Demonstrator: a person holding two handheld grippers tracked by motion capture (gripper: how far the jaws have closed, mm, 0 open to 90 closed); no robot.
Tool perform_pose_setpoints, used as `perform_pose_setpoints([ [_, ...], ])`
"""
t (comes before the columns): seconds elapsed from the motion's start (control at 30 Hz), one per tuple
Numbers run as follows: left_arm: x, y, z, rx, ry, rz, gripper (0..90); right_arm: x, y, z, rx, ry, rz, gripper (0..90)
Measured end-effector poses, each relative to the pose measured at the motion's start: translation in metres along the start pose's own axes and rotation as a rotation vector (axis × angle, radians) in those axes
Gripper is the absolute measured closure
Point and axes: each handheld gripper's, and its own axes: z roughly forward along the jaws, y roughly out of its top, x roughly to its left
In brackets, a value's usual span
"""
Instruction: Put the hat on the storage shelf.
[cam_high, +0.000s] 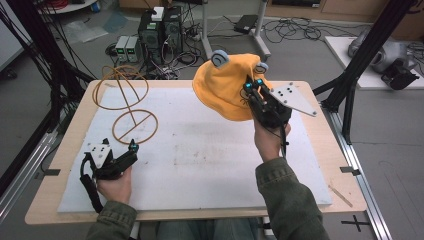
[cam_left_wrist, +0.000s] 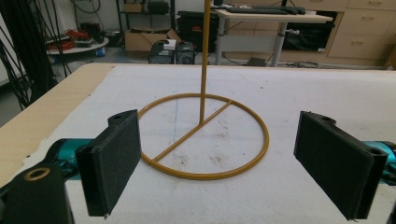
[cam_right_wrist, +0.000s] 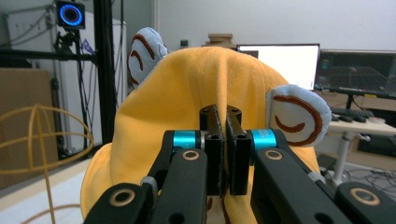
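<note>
Here, the orange plush hat (cam_high: 225, 87) hung above the far edge of the table (cam_high: 65, 145), at about one o'clock from the table's middle in the high view, lifted clear of the white mat (cam_high: 210, 160). Its two pale blue ears (cam_right_wrist: 296, 114) with brown swirls stood at the top, at roughly ten and two o'clock of the crown in the right gripper view. The right gripper (cam_high: 257, 92) held it from the six o'clock side, jaws closed tight on a fold of the orange cloth; how much fabric sat between them was hard to judge. The left gripper (cam_high: 131, 147) lay low on the mat at about eight o'clock, jaws spread wide and holding nothing. Just beyond it, at twelve o'clock in the left gripper view, stood the yellow wire stand (cam_left_wrist: 203, 140), its ring base flat on the mat and its post upright.
</note>
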Motion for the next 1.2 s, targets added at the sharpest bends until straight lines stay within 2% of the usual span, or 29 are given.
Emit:
perform_pose_setpoints([
  [0.07,-0.001,0.000,0.001,0.000,-0.007,-0.002,15.2,0.007,0.001,0.006,-0.002,0.014,-0.004,88.7],
  [0.1,-0.002,0.000,0.001,0.003,-0.012,0.003,15.2,0.017,0.001,0.016,-0.005,0.033,-0.011,88.8],
  [0.13,-0.002,0.000,0.001,0.003,-0.012,0.003,15.2,0.017,0.001,0.016,-0.005,0.033,-0.011,88.8],
  [0.2,-0.003,-0.001,0.001,0.005,-0.016,0.000,15.2,0.026,0.003,0.023,-0.011,0.049,-0.011,88.8],
  [0.23,-0.002,-0.001,0.001,0.007,-0.018,-0.002,15.2,0.037,0.007,0.033,-0.028,0.063,-0.017,88.7],
  [0.27,-0.002,0.000,0.001,0.007,-0.019,-0.004,15.2,0.042,0.009,0.038,-0.031,0.070,-0.018,88.8],
  [0.33,-0.001,0.000,0.001,0.007,-0.018,-0.007,15.2,0.045,0.011,0.042,-0.032,0.074,-0.017,88.7],
  [0.4,-0.001,-0.001,0.001,0.002,-0.017,-0.019,15.2,0.057,0.019,0.061,-0.041,0.092,0.009,88.8],
  [0.43,0.000,0.000,0.000,0.007,-0.020,-0.016,15.2,0.057,0.019,0.061,-0.041,0.092,0.009,88.8],
  [0.47,0.000,0.000,0.000,0.008,-0.022,-0.017,15.2,0.063,0.023,0.071,-0.045,0.103,0.021,88.8],
  [0.53,0.000,-0.001,0.000,0.009,-0.022,-0.019,15.2,0.068,0.025,0.076,-0.048,0.109,0.024,88.7],
  [0.6,0.000,-0.001,0.001,0.012,-0.024,-0.024,15.2,0.085,0.029,0.092,-0.048,0.140,0.029,88.7],
  [0.67,0.001,-0.002,0.001,0.010,-0.023,-0.027,15.2,0.097,0.030,0.102,-0.045,0.166,0.027,88.7],
  [0.73,0.002,-0.002,0.001,0.013,-0.025,-0.032,15.2,0.108,0.031,0.110,-0.042,0.185,0.019,88.8],
  [0.77,0.002,-0.002,0.001,0.013,-0.025,-0.032,15.2,0.108,0.031,0.110,-0.042,0.185,0.019,88.8],
  [0.8,0.002,-0.002,0.000,0.014,-0.025,-0.032,15.2,0.123,0.032,0.122,-0.033,0.213,0.022,88.7],
  [0.87,0.002,-0.002,0.000,0.011,-0.025,-0.037,15.2,0.127,0.032,0.125,-0.032,0.222,0.017,88.8],
  [0.9,0.003,-0.002,0.000,0.013,-0.025,-0.037,15.2,0.140,0.032,0.134,-0.032,0.246,0.012,88.7],
  [0.93,0.004,-0.002,-0.001,0.013,-0.024,-0.040,15.2,0.147,0.031,0.137,-0.031,0.256,0.011,88.7],
  [0.97,0.004,-0.003,-0.001,0.012,-0.024,-0.042,15.2,0.147,0.031,0.137,-0.031,0.256,0.011,88.7],
  [1.03,0.007,-0.003,-0.002,0.014,-0.021,-0.045,15.2,0.164,0.026,0.149,-0.036,0.283,0.013,88.7],
  [1.2,0.014,-0.005,-0.004,0.014,-0.010,-0.063,15.2,0.178,0.018,0.163,-0.044,0.298,0.021,88.7],
])
